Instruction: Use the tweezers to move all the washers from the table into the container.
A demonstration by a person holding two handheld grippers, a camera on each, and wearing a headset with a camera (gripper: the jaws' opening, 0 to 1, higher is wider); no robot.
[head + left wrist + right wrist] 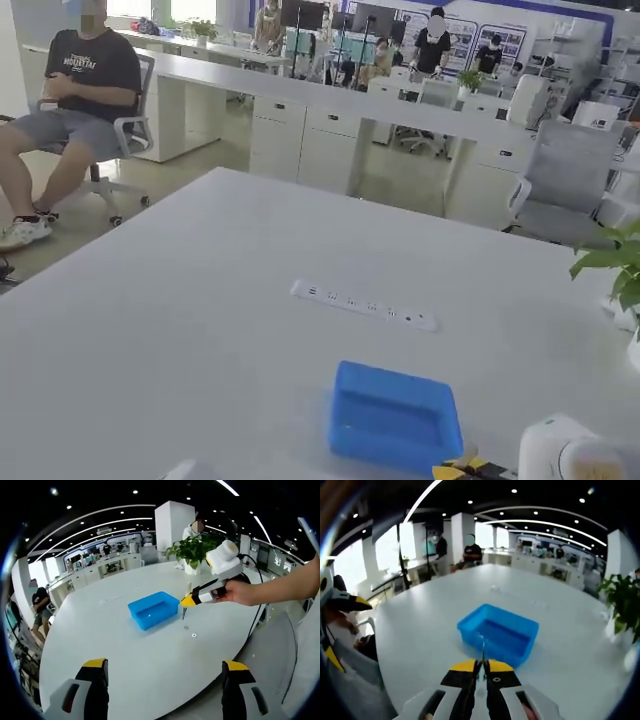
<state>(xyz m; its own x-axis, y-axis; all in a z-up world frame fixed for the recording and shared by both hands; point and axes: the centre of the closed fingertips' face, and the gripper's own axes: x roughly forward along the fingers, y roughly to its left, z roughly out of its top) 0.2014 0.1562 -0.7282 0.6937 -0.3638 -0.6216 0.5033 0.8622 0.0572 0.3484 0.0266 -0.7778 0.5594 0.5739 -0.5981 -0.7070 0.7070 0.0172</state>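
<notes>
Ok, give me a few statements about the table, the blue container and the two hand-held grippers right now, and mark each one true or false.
1. The blue container stands on the white table. True.
2. The left hand-held gripper is shut. False: its jaws stand wide apart, holding nothing.
3. The right hand-held gripper is shut on the tweezers. True.
4. Everything to be moved is already in the container. False: two washers lie on the table beside it.
5. A power strip lies on the table. True.
</notes>
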